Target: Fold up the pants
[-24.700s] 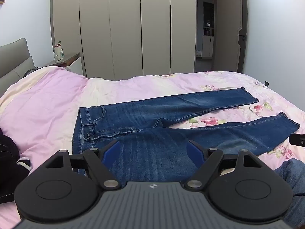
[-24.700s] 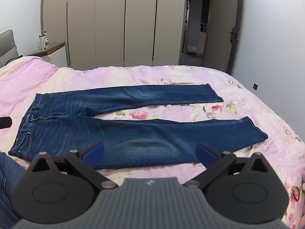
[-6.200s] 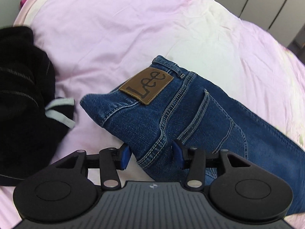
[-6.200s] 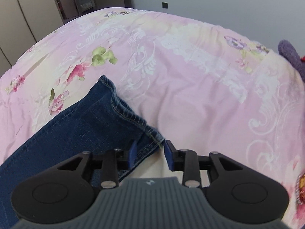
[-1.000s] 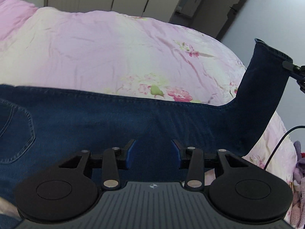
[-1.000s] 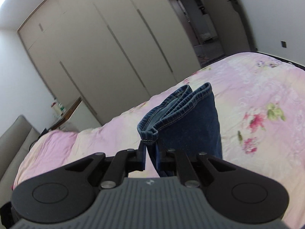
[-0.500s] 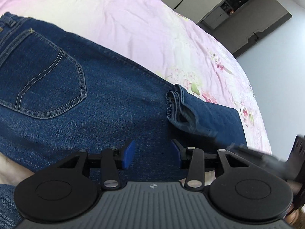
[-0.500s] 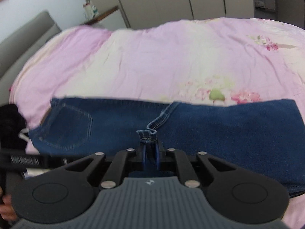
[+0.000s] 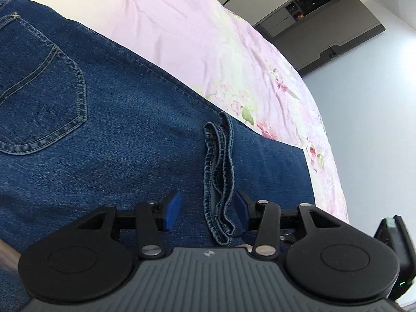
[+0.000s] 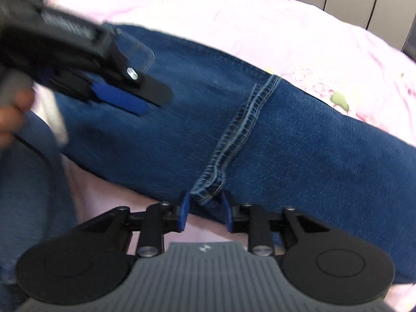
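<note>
My jeans (image 9: pixel 109 135) lie folded, hems (image 9: pixel 218 171) across the thigh; both jaws gape, the right just opened; only the left view shows the pocket (image 9: pixel 39 98).

The left gripper (image 10: pixel 124 98) and the hand (image 10: pixel 13 114) holding it blur at the right view's edge.

Your left gripper (image 9: pixel 205 213) stands open above the folded jeans (image 9: pixel 117 140) on the pink bedsheet (image 9: pixel 208 39). The leg hems (image 9: pixel 219 171) lie between its blue pads (image 9: pixel 170 210), not pressed.
</note>
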Available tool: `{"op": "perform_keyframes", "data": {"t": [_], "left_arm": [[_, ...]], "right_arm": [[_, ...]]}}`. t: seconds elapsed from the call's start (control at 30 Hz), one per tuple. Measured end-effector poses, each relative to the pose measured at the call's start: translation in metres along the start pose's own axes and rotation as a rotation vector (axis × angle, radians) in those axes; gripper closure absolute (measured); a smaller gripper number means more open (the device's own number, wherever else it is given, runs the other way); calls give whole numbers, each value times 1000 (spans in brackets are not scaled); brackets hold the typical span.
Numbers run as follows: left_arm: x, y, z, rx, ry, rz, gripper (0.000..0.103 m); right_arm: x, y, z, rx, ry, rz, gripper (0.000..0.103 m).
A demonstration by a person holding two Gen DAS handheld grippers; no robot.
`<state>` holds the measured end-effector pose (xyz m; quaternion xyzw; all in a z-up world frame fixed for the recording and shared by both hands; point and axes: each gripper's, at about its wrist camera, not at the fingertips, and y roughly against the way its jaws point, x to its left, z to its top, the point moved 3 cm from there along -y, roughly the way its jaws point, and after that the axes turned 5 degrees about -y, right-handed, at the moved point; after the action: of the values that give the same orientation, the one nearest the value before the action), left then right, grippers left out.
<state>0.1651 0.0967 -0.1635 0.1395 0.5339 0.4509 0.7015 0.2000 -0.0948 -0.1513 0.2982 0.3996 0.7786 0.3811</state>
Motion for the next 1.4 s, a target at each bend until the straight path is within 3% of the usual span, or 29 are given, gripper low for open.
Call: {"op": "perform_keyframes", "data": {"t": [0.17, 0.43, 0.47, 0.5, 0.53, 0.6, 0.73, 0.8, 0.9, 1.03, 1.17, 1.23, 1.4], "left_arm": [[-1, -14, 3, -24, 24, 14, 51], [5, -31, 10, -38, 64, -13, 46], [6, -34, 11, -36, 70, -19, 46], [7, -35, 11, -35, 73, -23, 46], [8, -37, 11, -35, 74, -25, 46], [9, -40, 12, -39, 77, -36, 46], [10, -48, 14, -29, 101, -65, 45], [9, -54, 14, -20, 102, -78, 40], [4, -62, 12, -5, 91, -79, 31], [-4, -74, 9, 22, 34, -27, 31], [-14, -80, 7, 27, -28, 7, 29], [-15, -84, 5, 33, -42, 11, 29], [-28, -93, 1, 28, -150, 70, 51]], "right_arm": [[-20, 22, 13, -94, -136, 15, 79], [-27, -25, 40, -98, -180, -47, 73], [-28, -30, 40, -91, -175, -50, 81], [-29, -33, 38, -91, -173, -61, 95], [-32, -34, 36, -92, -173, -71, 98], [-43, -31, 33, -100, -238, -4, 103], [-55, -19, 26, -97, -315, 100, 103], [-48, -19, 24, -77, -316, 127, 103], [-42, -32, 21, -66, -288, 109, 103], [-43, -39, 18, -57, -290, 111, 103], [-40, -20, 20, -84, -257, 112, 95], [-46, -3, 16, -120, -259, 92, 86], [-70, 7, 6, -127, -301, -32, 86]]}}
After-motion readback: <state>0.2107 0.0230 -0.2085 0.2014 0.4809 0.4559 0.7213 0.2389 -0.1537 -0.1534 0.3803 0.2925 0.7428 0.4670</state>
